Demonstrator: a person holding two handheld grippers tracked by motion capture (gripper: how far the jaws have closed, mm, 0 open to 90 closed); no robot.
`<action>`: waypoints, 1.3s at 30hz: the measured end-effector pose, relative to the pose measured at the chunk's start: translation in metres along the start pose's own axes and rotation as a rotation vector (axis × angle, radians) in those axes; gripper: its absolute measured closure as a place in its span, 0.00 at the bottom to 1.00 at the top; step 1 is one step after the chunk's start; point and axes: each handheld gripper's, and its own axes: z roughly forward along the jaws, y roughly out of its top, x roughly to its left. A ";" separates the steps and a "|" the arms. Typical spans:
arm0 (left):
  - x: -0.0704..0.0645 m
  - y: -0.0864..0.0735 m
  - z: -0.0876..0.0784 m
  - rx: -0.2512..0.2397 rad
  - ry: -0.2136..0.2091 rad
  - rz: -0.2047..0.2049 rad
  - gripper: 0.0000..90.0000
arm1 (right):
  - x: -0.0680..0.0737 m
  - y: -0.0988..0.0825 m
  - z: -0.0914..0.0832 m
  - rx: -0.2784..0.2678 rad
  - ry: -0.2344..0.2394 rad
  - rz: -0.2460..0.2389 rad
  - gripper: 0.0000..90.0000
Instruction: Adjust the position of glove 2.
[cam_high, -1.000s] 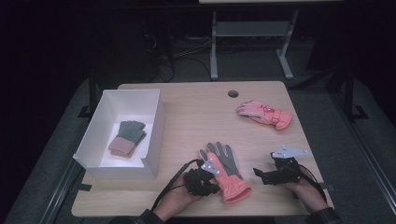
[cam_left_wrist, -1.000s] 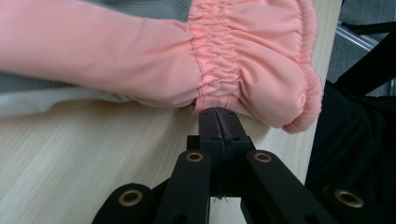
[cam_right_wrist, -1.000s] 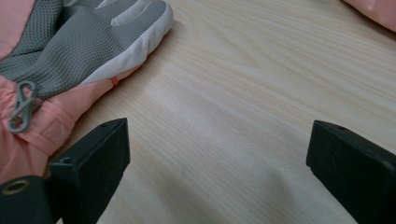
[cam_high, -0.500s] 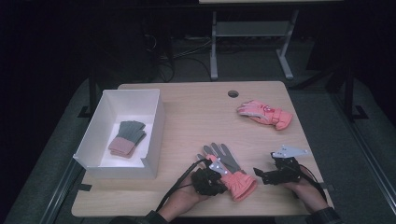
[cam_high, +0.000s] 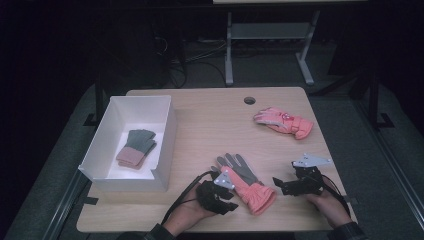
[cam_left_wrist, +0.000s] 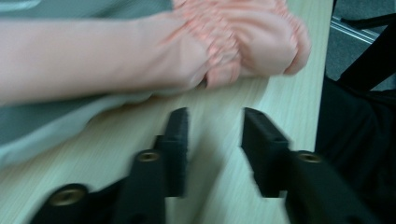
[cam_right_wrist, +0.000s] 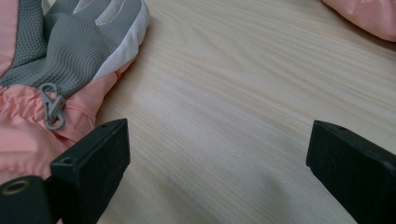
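Now the left hand-held gripper (cam_left_wrist: 212, 135), jaws just parted and empty, faces the pink glove's cuff (cam_left_wrist: 243, 42) at lower centre; next, close in and pinch. The right hand-held gripper (cam_right_wrist: 219, 154) waits open.

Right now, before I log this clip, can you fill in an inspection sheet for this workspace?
Surface: wooden table, with a round hole near its far edge.
Job's things: pink and grey glove flat near the front edge; second pink glove at the far right, apart from it.
Clutter: white box on the table's left, holding a grey and pink pair of gloves.
Grippers: left gripper beside the near glove's cuff, its jaws have just been opening, nothing between them; right gripper wide open over bare wood.
Cables: black cable from the left gripper.
Surroundings: dark floor, metal frame beyond the table.
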 end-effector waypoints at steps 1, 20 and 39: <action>0.002 -0.003 -0.003 -0.005 0.009 0.006 0.61 | 0.000 0.001 0.000 0.000 -0.004 -0.003 0.06; 0.022 -0.040 -0.029 -0.085 0.110 -0.084 0.17 | -0.001 0.023 -0.001 0.096 0.050 -0.049 0.15; 0.022 -0.041 -0.029 -0.088 0.133 -0.078 0.17 | -0.043 0.073 0.012 0.092 0.036 -0.047 0.55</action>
